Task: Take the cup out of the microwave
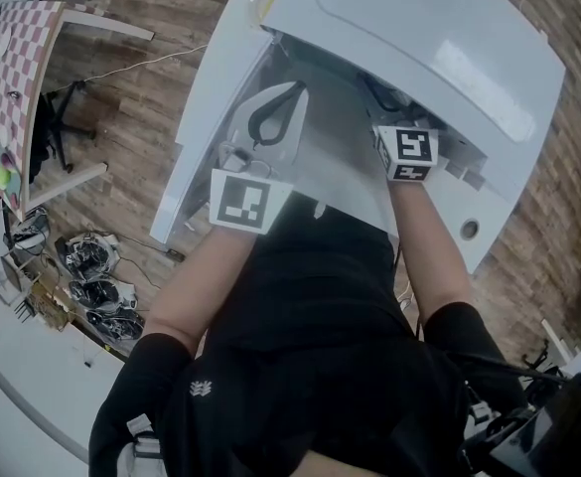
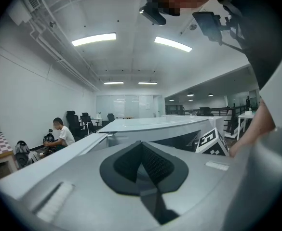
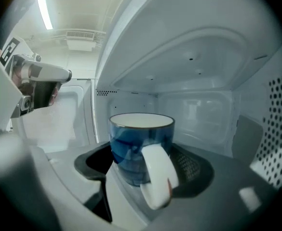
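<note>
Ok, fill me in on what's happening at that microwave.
A person holds a claw in each hand at the open white microwave. The right claw reaches into the cavity, with its jaws on either side of the blue cup standing inside. Whether they grip it is unclear. The left claw is shut and empty, held outside.

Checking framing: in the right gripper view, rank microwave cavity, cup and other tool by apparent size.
1. Microwave cavity: fills most of the frame.
2. Blue cup and left tool: roughly alike; the cup is nearer, so I won't rank them.
</note>
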Demonstrator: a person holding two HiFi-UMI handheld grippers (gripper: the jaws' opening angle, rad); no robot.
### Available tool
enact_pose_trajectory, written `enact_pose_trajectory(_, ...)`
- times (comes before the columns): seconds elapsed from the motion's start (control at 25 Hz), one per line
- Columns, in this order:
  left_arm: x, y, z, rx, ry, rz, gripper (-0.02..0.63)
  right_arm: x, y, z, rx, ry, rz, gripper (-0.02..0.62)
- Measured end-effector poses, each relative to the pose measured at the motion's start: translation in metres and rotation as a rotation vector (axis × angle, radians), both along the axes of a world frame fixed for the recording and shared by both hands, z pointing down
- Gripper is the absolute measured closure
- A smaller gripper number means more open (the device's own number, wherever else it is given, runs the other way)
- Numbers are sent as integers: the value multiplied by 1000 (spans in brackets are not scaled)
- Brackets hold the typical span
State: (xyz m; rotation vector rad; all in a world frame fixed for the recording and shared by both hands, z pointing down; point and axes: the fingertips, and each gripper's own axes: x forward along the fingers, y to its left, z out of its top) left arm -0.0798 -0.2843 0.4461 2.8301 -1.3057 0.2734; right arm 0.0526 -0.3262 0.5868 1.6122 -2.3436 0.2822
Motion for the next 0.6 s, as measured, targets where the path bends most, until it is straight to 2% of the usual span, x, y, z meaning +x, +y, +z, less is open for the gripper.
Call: enact_pose_trajectory(0.6,-20,14,-13,-15,-7,-56,600,-16,47,-10,-21,-14,-74,224)
